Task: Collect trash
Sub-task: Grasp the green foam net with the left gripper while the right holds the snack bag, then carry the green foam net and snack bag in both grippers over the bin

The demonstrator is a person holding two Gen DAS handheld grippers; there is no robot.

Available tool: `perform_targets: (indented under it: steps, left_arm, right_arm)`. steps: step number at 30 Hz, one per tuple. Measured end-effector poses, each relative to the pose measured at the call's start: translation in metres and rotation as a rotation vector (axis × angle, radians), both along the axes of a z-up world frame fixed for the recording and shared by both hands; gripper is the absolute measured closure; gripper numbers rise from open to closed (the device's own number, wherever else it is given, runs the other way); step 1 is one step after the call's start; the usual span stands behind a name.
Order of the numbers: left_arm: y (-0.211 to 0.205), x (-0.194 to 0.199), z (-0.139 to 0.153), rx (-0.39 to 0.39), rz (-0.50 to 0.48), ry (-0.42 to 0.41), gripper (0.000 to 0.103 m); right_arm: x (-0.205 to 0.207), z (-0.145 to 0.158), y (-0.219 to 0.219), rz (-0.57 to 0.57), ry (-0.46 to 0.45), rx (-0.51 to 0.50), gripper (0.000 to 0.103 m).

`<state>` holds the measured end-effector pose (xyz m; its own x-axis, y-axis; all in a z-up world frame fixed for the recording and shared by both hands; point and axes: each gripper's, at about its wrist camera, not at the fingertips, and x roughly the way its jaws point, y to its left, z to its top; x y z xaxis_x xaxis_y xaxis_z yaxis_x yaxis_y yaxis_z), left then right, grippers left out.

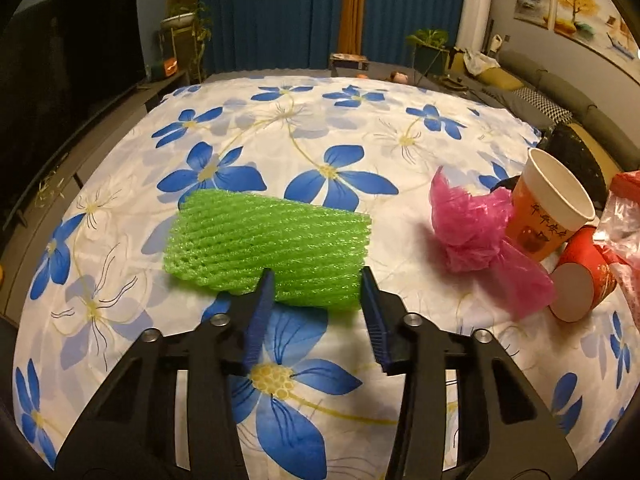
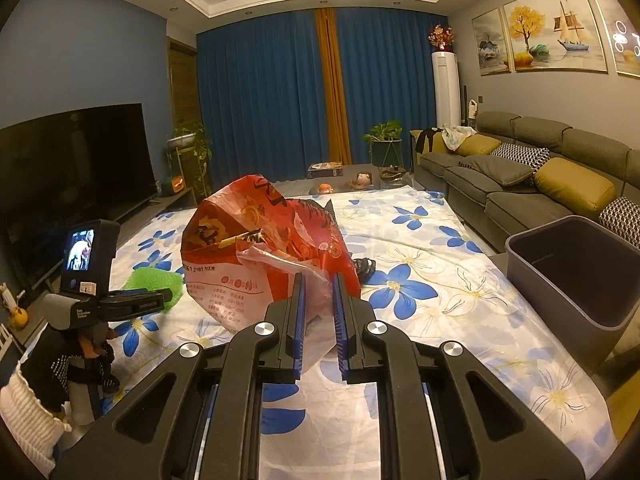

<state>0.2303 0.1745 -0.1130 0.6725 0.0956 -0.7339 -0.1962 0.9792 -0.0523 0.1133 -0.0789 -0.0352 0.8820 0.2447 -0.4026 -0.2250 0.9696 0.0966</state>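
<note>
Big floral sheet [image 1: 320, 128] covers the floor, w/ a dark bin [image 2: 576, 276] at its right edge by the sofa. Right gripper [image 2: 318, 280] is clenched on a red plastic bag [image 2: 256, 236], holding it up off the sheet. Green foam net [image 1: 264, 248] lies flat on the sheet — left gripper [image 1: 318, 276] sits over its near edge, jaws apart on either side, not pinching. Off to the right: pink bag [image 1: 476, 228], then an orange paper cup [image 1: 548, 208] and a tipped red cup [image 1: 580, 280] — all bunched together.
</note>
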Motion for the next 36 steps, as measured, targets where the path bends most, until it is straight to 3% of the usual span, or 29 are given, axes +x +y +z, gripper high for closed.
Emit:
perform_targets:
  steps: [1,2,6,13,21,36]
  left_arm:
    - [0.000,-0.001,0.001,-0.004,-0.008,-0.007,0.080]
    - [0.000,-0.002,0.001,-0.007,-0.012,-0.010,0.086]
    - [0.001,-0.013,0.005,-0.032,-0.017,-0.043,0.096]
    - [-0.019,-0.055,0.034,-0.086,-0.087,-0.156,0.097]
    - [-0.062,-0.093,0.078,-0.052,-0.184,-0.273,0.097]
    - [-0.125,-0.111,0.112,-0.050,-0.314,-0.347,0.097]
  right_arm:
    - [0.000,0.000,0.000,0.000,-0.001,0.000,0.089]
    - [0.000,0.000,0.000,0.000,-0.001,0.000,0.089]
    - [-0.001,0.000,0.000,-0.001,-0.001,-0.002,0.089]
    - [-0.007,0.003,-0.004,-0.004,-0.012,-0.004,0.089]
    - [-0.018,0.008,-0.012,-0.019,-0.023,-0.005,0.089]
    - [-0.032,0.017,-0.058,-0.099,-0.044,0.017,0.089]
